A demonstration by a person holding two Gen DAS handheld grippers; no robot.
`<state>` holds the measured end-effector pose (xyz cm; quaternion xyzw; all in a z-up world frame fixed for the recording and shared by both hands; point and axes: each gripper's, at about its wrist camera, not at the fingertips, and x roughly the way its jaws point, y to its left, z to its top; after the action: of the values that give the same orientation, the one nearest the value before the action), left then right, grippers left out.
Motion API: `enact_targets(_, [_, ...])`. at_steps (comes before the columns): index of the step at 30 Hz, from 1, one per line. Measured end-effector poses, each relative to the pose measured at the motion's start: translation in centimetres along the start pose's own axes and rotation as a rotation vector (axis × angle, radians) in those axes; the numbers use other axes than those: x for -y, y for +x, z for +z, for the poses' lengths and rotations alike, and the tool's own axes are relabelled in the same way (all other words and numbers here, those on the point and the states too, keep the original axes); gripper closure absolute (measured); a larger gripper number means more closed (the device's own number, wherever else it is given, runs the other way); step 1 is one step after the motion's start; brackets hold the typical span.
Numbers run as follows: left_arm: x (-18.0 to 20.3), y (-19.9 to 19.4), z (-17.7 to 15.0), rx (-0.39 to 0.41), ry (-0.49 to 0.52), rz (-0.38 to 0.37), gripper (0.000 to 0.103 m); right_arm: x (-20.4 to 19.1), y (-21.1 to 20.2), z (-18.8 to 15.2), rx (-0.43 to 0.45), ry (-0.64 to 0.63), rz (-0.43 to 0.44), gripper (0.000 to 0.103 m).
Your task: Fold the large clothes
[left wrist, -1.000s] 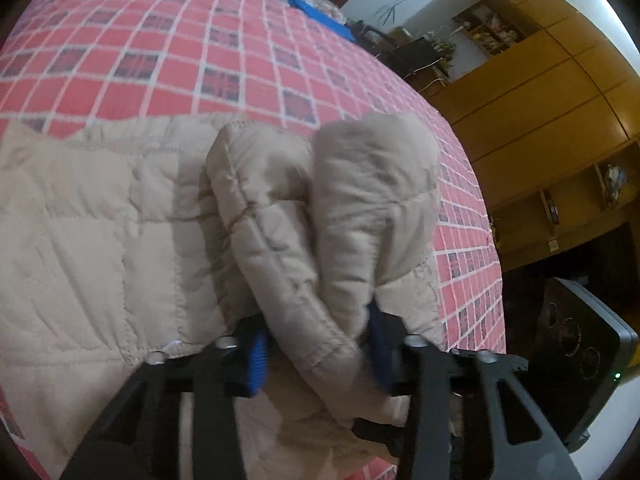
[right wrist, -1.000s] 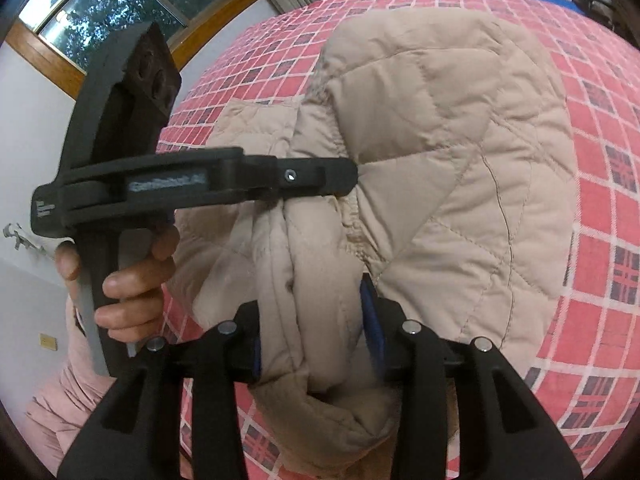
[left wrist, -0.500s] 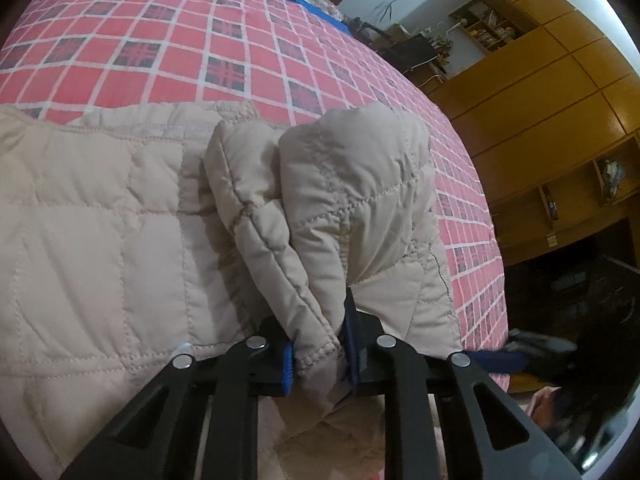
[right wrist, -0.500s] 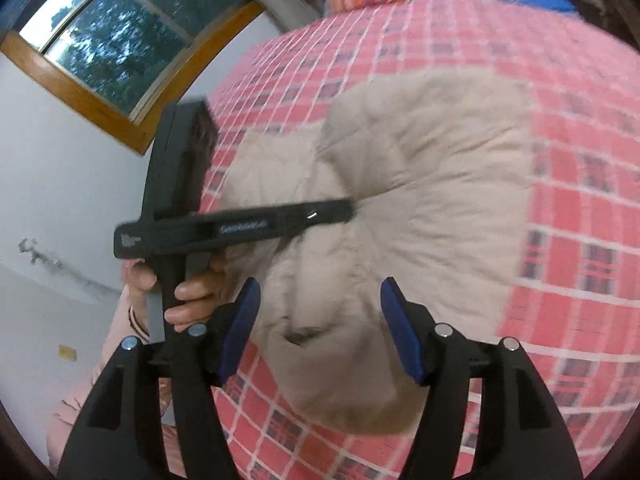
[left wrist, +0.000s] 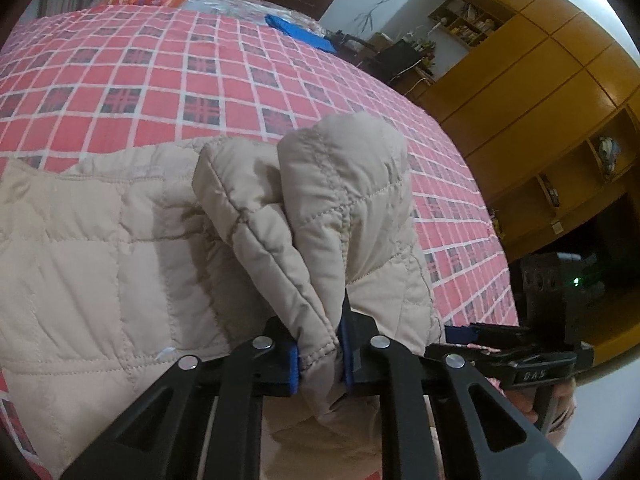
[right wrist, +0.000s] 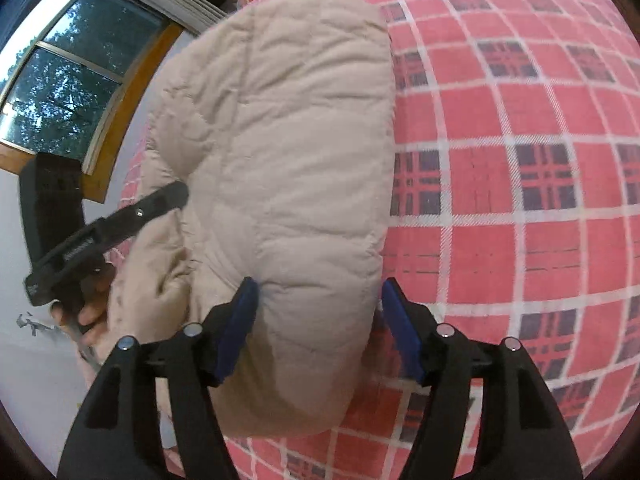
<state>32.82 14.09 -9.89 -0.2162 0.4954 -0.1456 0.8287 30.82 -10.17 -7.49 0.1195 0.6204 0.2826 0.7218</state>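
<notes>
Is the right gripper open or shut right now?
Open. The right gripper has its blue pads spread wide on either side of the folded jacket, not pinching it.

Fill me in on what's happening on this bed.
A person is folding a beige quilted jacket on a red checked bedspread with two handheld grippers. The left gripper is shut on a bunched fold of the jacket. The right gripper is open, its fingers straddling the jacket's folded end.

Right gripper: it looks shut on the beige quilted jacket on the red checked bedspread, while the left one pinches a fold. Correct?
Not quite. The right gripper is open: in the right wrist view its fingers stand apart on either side of the beige quilted jacket. The left gripper does pinch a fold, on the red checked bedspread.
</notes>
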Motion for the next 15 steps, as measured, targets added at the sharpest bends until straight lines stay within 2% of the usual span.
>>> enact_targets(4, [-0.1,0.4,-0.1,-0.001,-0.007,0.02,0.088,0.7,0.9,-0.1,-0.008,0.013,0.006,0.035])
enact_targets(7, [0.6,-0.3,0.0,0.01,0.002,0.008,0.089,1.0,0.0,-0.2,-0.005,0.019,0.022,0.036])
enact_targets(8, [1.1,-0.7,0.1,0.018,0.015,-0.002,0.089,0.3,0.1,0.6,0.0,0.018,0.027,0.036])
enact_targets(15, [4.7,-5.9,0.1,0.116,0.127,-0.118,0.091,0.2,-5.6,0.4,0.116,-0.001,0.078,0.036])
